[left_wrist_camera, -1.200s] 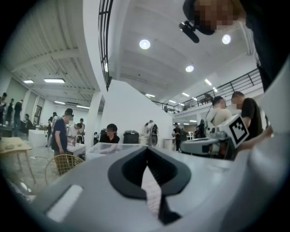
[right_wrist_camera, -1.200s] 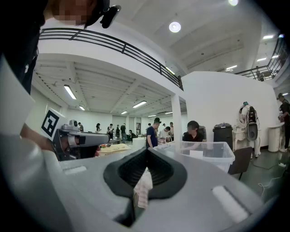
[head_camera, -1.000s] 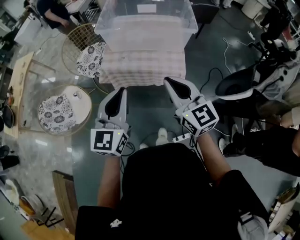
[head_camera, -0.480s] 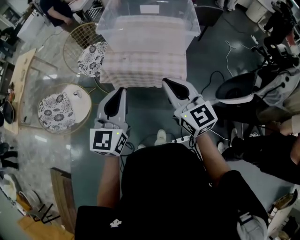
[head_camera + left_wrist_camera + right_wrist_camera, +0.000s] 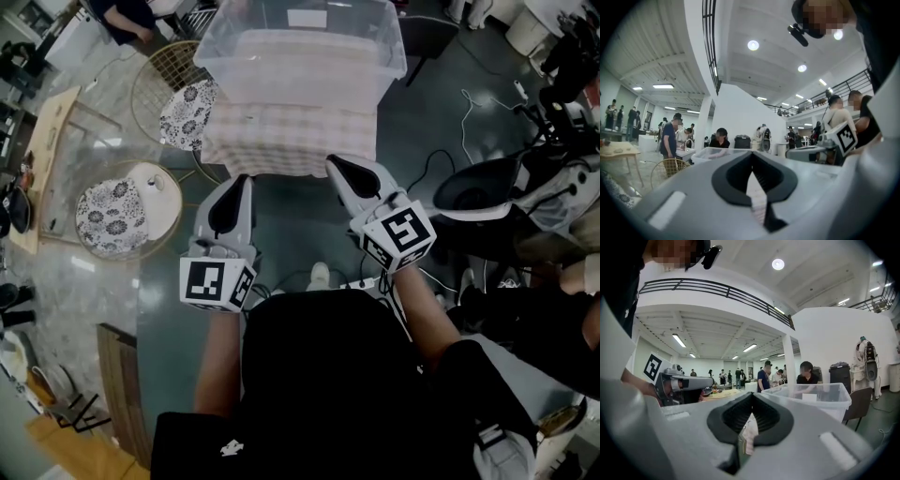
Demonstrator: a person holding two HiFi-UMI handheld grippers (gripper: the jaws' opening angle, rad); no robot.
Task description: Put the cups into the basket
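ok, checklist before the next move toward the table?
1. Left gripper empty: ok. Its jaws are together with nothing between them.
2. Right gripper empty: ok. Its jaws are together with nothing between them.
3. Jaws ready to take a cup: not ok. Both are shut and need opening first.
4. Clear bin in place: ok. It sits on the table's checked cloth with no lid on it.
5. Cups located: not ok. None shows in any view.
6. Grippers aimed at the table: ok. Both point at its near edge, short of the cloth.
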